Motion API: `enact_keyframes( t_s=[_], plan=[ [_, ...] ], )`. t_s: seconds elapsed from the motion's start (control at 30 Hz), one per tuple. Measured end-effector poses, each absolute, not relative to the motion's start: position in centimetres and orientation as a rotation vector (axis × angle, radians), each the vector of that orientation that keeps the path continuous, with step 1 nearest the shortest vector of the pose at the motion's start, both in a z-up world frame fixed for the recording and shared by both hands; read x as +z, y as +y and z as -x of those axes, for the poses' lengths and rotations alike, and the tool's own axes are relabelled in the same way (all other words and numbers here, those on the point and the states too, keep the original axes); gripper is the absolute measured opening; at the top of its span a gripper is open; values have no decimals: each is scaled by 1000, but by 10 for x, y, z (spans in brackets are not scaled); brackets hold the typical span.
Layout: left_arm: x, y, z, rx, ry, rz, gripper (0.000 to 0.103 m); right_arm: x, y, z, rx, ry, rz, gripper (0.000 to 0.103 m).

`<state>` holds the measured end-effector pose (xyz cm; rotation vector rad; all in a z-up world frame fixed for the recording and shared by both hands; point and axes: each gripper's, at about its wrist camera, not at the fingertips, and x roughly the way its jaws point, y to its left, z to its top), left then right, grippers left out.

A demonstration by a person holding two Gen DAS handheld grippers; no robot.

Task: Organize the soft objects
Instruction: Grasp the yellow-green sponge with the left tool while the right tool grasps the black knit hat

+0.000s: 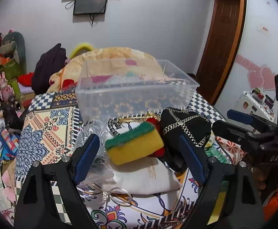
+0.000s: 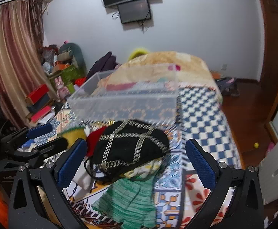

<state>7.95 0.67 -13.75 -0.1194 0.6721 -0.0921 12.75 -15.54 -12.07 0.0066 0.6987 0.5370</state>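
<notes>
A yellow sponge with a green top point(image 1: 134, 144) lies on a white drawstring pouch point(image 1: 144, 177) on the patterned bed cover. My left gripper point(image 1: 139, 158) is open, its blue pads either side of the sponge, not touching it. A black cap with silver chain trim point(image 2: 129, 148) lies to the right of the sponge point(image 2: 75, 134), on a green knitted cloth point(image 2: 131, 200). My right gripper point(image 2: 137, 162) is open around the cap, apart from it. A clear plastic box point(image 1: 135, 93) stands empty behind the pile; it also shows in the right wrist view point(image 2: 123, 103).
A crumpled clear bag point(image 1: 93, 131) lies left of the sponge. A red soft item point(image 2: 96, 137) peeks out beside the cap. A rolled orange blanket point(image 1: 120, 57) lies behind the box. Clutter and boxes point(image 2: 41, 99) line the bed's left side; wooden floor point(image 2: 243, 110) is on the right.
</notes>
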Motion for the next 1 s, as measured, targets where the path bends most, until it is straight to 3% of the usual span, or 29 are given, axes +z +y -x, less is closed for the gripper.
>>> enact_keyframes(
  t_s=[0.3,0.43,0.5,0.57,0.63,0.67,0.9,0.93,1.0],
  plan=[
    [-156,7,-91,-89,719,120,78,-133,-146,-135,546,745,22,62],
    [-156,6,-90,-87,717,116,67,-132,-147,-139,542,741,21,40],
    [-154,8,-89,-85,710,118,64,-129,-148,-138,542,731,20,36],
    [-152,10,-88,-82,702,125,62,-127,-148,-138,540,720,28,22],
    [-150,12,-86,-80,694,130,61,-126,-146,-140,544,716,31,18],
    [-148,13,-85,-78,688,130,60,-125,-146,-139,547,708,32,11],
    [-131,15,-74,-70,634,119,60,-114,-140,-139,551,694,56,10],
    [-128,15,-72,-68,623,114,60,-113,-139,-141,552,703,60,16],
    [-121,15,-69,-62,605,105,60,-114,-138,-147,536,722,57,50]
  ],
)
